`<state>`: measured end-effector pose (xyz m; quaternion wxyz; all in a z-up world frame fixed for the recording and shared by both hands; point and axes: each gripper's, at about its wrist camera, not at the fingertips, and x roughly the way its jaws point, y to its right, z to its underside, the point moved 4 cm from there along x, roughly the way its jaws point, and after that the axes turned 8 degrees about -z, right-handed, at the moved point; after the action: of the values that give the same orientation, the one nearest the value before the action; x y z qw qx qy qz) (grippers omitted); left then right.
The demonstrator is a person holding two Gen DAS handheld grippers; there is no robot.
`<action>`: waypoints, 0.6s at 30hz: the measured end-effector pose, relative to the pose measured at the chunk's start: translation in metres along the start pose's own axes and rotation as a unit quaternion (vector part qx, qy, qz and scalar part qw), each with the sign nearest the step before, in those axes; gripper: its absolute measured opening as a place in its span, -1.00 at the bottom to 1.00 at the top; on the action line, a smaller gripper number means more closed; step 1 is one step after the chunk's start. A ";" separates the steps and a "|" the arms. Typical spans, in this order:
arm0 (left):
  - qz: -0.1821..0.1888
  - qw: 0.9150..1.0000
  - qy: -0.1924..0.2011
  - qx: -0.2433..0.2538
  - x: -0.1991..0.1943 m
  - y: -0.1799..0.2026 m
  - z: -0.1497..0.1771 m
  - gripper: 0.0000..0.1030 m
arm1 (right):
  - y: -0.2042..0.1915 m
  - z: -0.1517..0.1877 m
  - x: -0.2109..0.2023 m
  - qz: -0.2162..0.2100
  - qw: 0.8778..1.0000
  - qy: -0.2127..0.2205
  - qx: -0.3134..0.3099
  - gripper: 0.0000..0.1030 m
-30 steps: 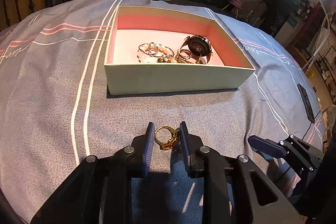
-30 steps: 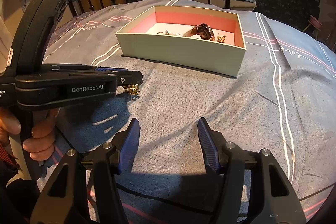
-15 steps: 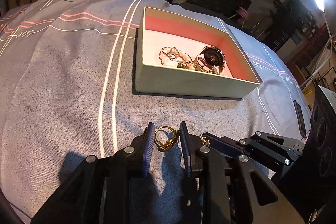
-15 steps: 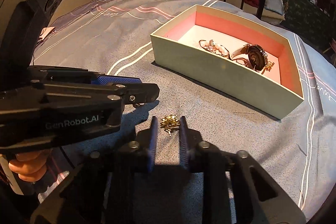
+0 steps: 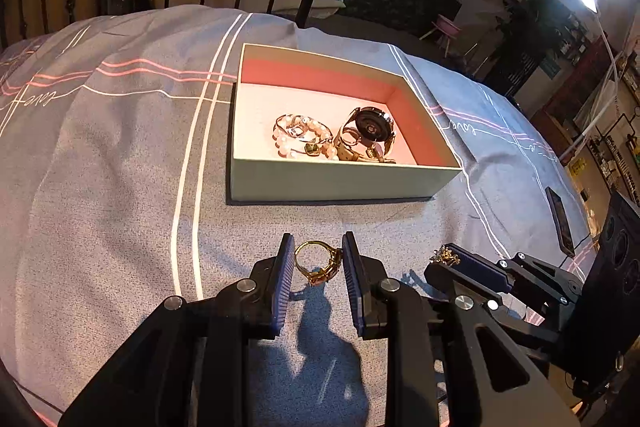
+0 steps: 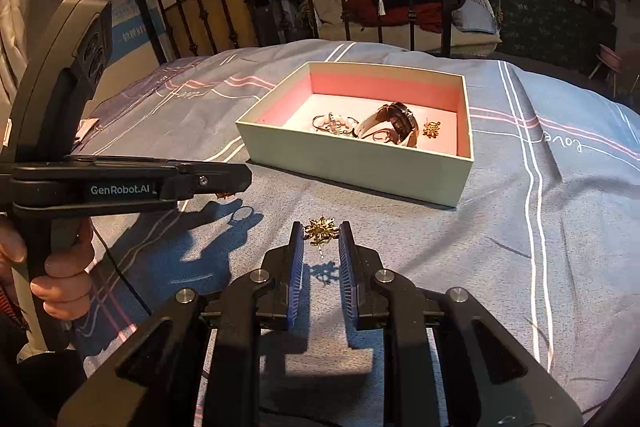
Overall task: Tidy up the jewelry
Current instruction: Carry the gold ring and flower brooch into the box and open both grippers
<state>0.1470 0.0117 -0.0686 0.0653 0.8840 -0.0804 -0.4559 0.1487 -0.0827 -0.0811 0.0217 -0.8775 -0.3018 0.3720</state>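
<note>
Two grippers are raised over the grey striped bedspread (image 5: pixel 120 187), each pinching one piece of jewelry. The left gripper (image 5: pixel 318 259) clamps one gold ring (image 5: pixel 318 262) between its blue pads. The right gripper (image 6: pixel 321 237), whose jaws have just been closing, now pinches one gold flower-shaped earring (image 6: pixel 320 229). One open box (image 6: pixel 360 167) with a pink lining sits on the bed beyond both. In it lie one watch (image 5: pixel 372 129), a pearl bracelet (image 5: pixel 302 137) beside it, and one matching gold earring (image 6: pixel 431 129). One dark phone (image 5: pixel 560 221) lies at the bed's right edge.
</note>
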 end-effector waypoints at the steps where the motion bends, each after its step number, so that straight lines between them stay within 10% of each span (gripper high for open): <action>1: 0.001 1.000 0.004 0.002 -0.002 0.002 -0.002 -0.54 | 0.001 -0.001 -0.001 0.001 1.000 0.002 0.001 -0.64; 18: -0.069 0.995 0.055 0.051 0.023 0.046 -0.093 -0.54 | 0.049 -0.096 0.019 0.061 0.998 0.021 0.006 -0.63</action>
<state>0.2325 -0.0343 -0.0246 -0.0075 0.9133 -0.0390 -0.4054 0.2481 -0.0950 -0.0367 0.0103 -0.9017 -0.2448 0.3563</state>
